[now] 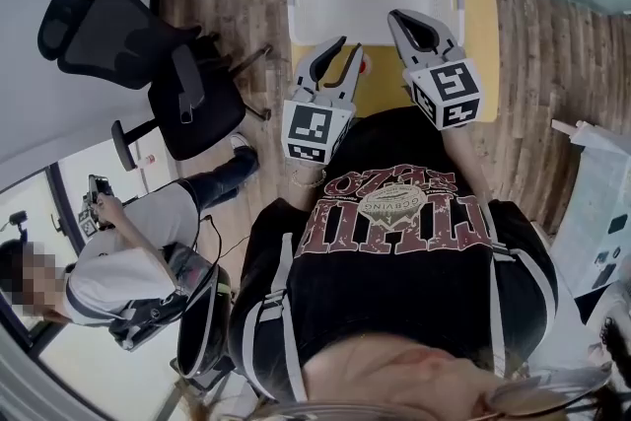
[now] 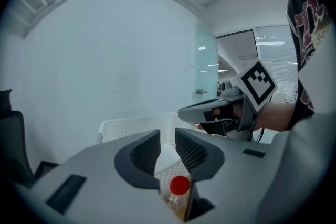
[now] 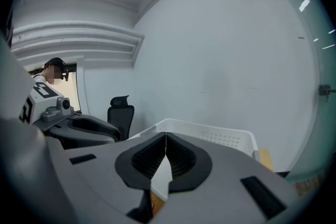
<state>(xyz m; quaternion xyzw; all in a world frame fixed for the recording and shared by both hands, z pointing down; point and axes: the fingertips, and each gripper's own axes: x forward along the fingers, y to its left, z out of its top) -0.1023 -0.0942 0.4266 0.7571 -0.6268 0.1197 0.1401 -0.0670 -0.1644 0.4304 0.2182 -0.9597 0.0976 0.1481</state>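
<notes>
My left gripper hovers open over the near edge of a yellowish table, just short of a white perforated basket. In the left gripper view a small clear bottle with a red cap shows low in the gap of the left gripper, below the fingers and apart from them. The bottle's red cap peeks out beside that gripper in the head view. My right gripper is shut with nothing in it, at the basket's near rim. Its jaws meet in the right gripper view, with the basket beyond.
A black office chair stands on the wooden floor left of the table. A seated person is at the lower left. A white cabinet sits at the right. Pale walls close off the far side.
</notes>
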